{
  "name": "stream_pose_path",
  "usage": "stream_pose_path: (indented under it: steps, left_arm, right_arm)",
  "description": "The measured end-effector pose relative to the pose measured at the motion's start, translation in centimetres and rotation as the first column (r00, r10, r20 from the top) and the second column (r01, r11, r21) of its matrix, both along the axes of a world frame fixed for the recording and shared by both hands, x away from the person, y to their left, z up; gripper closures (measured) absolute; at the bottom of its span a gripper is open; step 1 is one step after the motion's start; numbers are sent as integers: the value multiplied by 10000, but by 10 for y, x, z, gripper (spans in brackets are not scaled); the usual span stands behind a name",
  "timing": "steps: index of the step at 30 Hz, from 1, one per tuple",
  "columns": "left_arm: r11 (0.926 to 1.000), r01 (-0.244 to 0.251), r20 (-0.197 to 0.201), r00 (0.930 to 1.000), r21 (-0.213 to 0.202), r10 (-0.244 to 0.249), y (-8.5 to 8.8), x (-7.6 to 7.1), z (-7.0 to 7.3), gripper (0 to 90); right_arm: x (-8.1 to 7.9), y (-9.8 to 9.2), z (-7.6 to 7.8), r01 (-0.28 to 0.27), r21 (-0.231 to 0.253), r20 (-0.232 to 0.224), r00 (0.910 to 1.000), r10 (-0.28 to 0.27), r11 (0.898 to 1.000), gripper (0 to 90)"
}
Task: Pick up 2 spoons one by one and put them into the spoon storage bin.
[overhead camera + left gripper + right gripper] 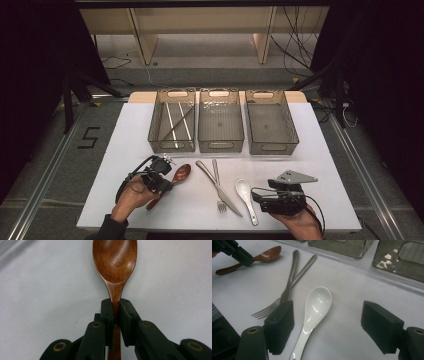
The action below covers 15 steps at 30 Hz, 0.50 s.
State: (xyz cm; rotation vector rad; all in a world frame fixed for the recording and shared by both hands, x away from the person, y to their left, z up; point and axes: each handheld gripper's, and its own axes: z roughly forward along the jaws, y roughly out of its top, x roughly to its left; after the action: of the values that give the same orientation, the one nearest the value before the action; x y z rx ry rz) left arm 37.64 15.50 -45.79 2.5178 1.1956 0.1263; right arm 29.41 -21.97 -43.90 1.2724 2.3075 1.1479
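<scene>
Wooden spoon (114, 262) neck pinched between left jaws

Three bins sit side by side along the back of the counter (310, 150), and the left bin (172, 120) has chopsticks (176, 125) lying in it. In front, left to right: wooden spoon (181, 173) (handle between the left tool (167, 185) jaws), then fork (218, 186) and knife (216, 186) crossed over each other, then soup spoon (246, 197), with the right tool (260, 197) just right of it.
</scene>
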Motion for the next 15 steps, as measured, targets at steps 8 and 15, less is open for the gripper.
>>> stream_pose_path:
  steps: [8, 15]
  left_arm:
    - [9988, 92, 153, 9998, -476, -85, 3, 0, 11, 813]
    - [9933, 241, 556, 9983, -1134, -178, 1, 1, 25, 813]
  right_arm:
    - [0, 0, 0, 12, 19, 2, 10000, -12, 10000, 275]
    - [0, 0, 0, 22, 28, 18, 10000, -22, 10000, 275]
